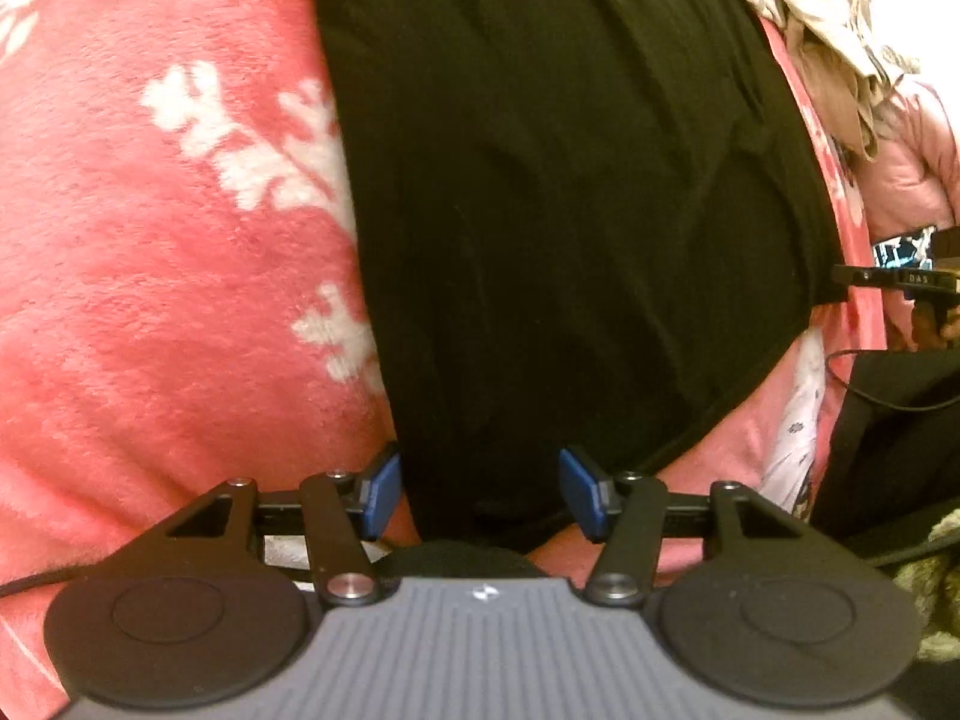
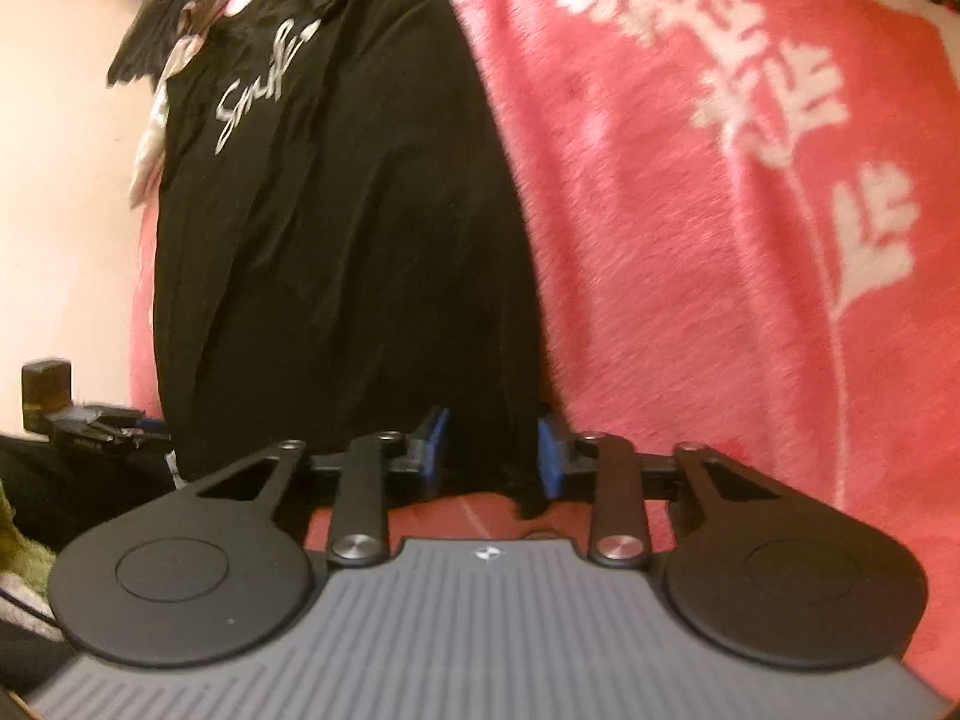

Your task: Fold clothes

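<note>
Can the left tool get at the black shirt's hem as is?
Probably yes. The left tool is open, its jaws either side of the black shirt hem on the pink blanket; nothing lies between.

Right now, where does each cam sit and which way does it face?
Left wrist: on the left tool, looking forward along open fingers over the black shirt on the pink blanket; the right tool shows at far right.
Right wrist: on the right tool, fingers open, facing the shirt's hem and white print; the left tool shows at left.
Shared: shirt, blanket, each other's tool.
</note>
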### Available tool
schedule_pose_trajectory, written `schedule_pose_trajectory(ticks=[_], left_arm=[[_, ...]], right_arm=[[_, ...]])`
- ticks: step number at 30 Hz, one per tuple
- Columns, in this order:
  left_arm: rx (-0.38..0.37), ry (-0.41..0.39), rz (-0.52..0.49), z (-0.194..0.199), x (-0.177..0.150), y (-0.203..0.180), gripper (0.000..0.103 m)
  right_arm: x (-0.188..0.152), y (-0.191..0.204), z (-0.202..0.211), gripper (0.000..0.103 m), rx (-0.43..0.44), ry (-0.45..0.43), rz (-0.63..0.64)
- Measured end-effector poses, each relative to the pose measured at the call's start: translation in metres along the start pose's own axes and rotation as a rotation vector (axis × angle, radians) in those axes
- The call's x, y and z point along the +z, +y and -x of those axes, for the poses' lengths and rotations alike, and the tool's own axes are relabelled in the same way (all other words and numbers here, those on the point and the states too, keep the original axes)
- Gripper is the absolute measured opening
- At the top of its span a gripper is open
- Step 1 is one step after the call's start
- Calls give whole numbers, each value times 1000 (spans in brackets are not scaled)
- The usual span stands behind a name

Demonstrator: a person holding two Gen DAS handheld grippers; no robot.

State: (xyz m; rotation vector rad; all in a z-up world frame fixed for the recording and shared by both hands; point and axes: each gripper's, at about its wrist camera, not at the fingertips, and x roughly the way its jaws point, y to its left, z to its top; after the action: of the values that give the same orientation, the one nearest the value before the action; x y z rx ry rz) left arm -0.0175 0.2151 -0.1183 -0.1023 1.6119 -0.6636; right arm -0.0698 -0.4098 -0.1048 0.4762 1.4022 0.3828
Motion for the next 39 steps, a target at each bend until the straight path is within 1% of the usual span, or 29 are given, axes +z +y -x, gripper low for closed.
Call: schedule_pose_trajectory(ticks=[2,3,4,6,7,8,9,11,12,14,16,18,19,22,24,25,27,28,29,30,33,34,36,37,38,39], left_arm=[[19,-2,-11,1,-2,-2,56],[29,-3,-16,1,-4,-3,52],[49,-6,-9,2,-5,-4,38],[87,-17,25,6,-7,-4,28],[93,-20,32,9,-9,-5,15],[90,-21,29,13,-10,-6,7],[88,-20,22,16,-11,-7,3],[91,-12,-4,21,-13,-10,3],[95,-4,-15,22,-14,-10,3],[106,24,-28,18,-14,-9,3],[100,44,-43,20,-14,-11,3],[105,51,-101,25,-16,-18,3],[107,54,-120,27,-18,-20,3],[111,52,-133,35,-19,-21,3],[114,50,-142,40,-21,-22,3],[116,50,-147,42,-21,-22,3],[119,49,-156,47,-22,-22,3],[120,48,-160,50,-23,-23,3],[122,47,-165,52,-24,-23,3],[123,47,-169,55,-24,-23,3],[128,45,-183,63,-26,-24,3],[130,44,-187,65,-27,-24,3],[128,44,-206,71,-29,-24,3],[139,70,-194,68,-32,-19,3],[148,103,-167,61,-34,-12,3],[152,120,-157,58,-35,-10,3]], right_arm=[[0,3,-4,22,-16,0,25],[1,5,-7,16,-25,0,35],[0,7,-9,9,-40,1,48],[0,13,-10,3,-76,-1,78],[0,15,-8,1,-79,-3,84],[0,19,-4,0,-89,-9,98],[0,26,1,0,-109,-18,130],[0,35,14,0,-139,-46,172],[0,35,18,0,-157,-44,180],[-3,28,16,0,-211,-15,178],[-3,21,11,0,-230,8,151],[-3,27,16,0,-215,-21,173],[-3,30,17,0,-224,-22,189],[-8,20,9,0,-258,24,164],[-8,25,13,0,-245,-2,182],[-9,23,11,0,-251,4,190],[-10,14,4,0,-279,38,164],[-9,19,8,0,-271,24,168],[-8,30,14,0,-258,-1,218],[-9,35,17,0,-260,-8,248],[-11,13,6,0,-333,64,188],[-9,17,12,0,-315,44,180],[-5,41,30,0,-288,-20,265],[-4,43,36,0,-275,-24,271],[-5,35,33,0,-288,7,253],[-8,21,25,0,-325,52,226]])
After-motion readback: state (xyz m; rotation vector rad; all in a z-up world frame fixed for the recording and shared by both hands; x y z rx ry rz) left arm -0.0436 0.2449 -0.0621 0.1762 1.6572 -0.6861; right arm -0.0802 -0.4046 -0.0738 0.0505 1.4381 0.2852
